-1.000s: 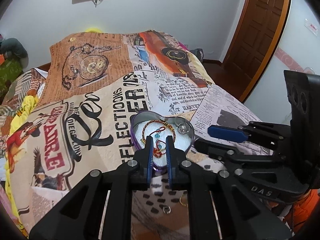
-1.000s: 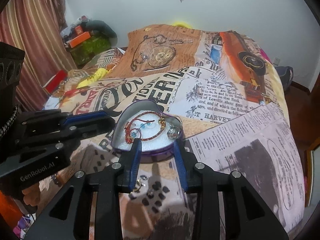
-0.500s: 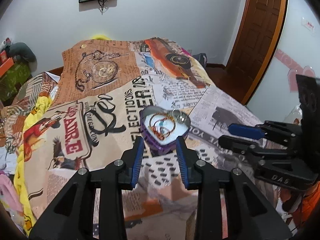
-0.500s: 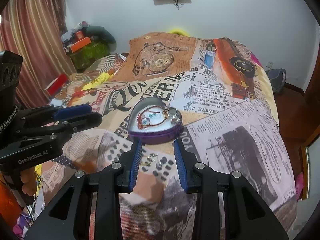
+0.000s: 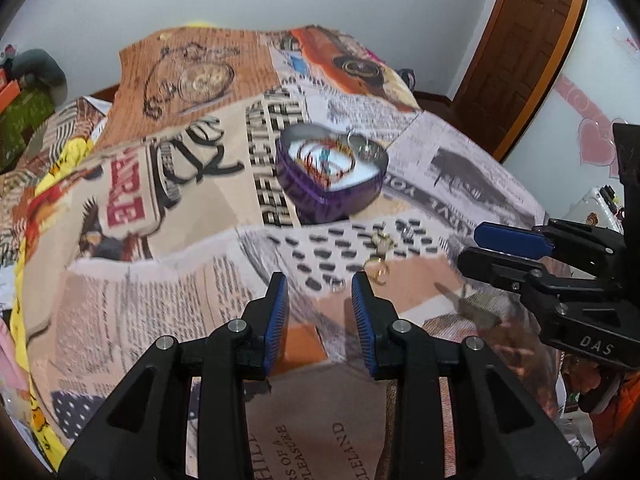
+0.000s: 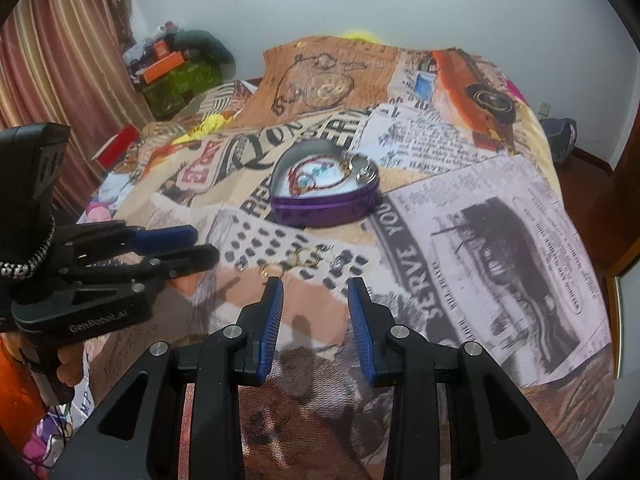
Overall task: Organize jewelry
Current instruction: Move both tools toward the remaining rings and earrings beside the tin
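Loose rings (image 6: 304, 260) lie scattered on the bed (image 6: 500, 240) just short of the purple heart tin (image 6: 324, 204), dead ahead of both empty, half-open grippers, right gripper (image 6: 315, 288) looking nearer than left gripper (image 5: 320, 286).

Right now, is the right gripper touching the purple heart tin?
Apart. In the right wrist view, the right gripper is open short of the heart tin, with bedspread and loose rings between.

R gripper (image 6: 315, 280) open above loose rings (image 6: 304, 258) nr heart tin (image 6: 320, 210).
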Motion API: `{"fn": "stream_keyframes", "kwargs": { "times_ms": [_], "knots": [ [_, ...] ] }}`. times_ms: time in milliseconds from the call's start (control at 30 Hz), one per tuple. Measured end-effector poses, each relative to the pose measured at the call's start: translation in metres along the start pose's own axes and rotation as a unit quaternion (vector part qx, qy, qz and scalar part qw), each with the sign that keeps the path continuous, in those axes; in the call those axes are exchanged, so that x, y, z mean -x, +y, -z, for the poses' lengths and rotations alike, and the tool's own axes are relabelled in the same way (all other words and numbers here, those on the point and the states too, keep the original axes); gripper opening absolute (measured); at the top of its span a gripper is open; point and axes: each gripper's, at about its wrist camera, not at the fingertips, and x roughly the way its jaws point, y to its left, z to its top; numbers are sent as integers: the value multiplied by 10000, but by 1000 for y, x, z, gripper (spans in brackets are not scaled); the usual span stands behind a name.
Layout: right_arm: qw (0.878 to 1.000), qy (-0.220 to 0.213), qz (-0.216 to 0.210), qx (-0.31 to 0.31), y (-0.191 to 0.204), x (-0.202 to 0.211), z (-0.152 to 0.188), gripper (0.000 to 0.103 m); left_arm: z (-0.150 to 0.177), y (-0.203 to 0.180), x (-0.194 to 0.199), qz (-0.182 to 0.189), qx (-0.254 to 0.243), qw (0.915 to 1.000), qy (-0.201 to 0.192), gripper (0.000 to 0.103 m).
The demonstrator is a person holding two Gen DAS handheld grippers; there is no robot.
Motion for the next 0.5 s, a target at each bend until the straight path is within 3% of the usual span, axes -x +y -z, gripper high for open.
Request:
{"fn": "stream_keyframes", "kwargs": {
  "times_ms": [233, 433, 500],
  "knots": [
    [9998, 163, -67, -53, 0, -12, 3, 30, 4, -6, -16, 166, -108, 9997, 120, 32],
    [9996, 223, -143, -113, 0, -16, 4, 30, 3, -4, -28, 250, -133, 9995, 136, 20],
    [9995, 243, -156, -89, 1, -19, 3, 30, 1, 0, -30, 254, -52, 9996, 147, 9]
  ]
}}
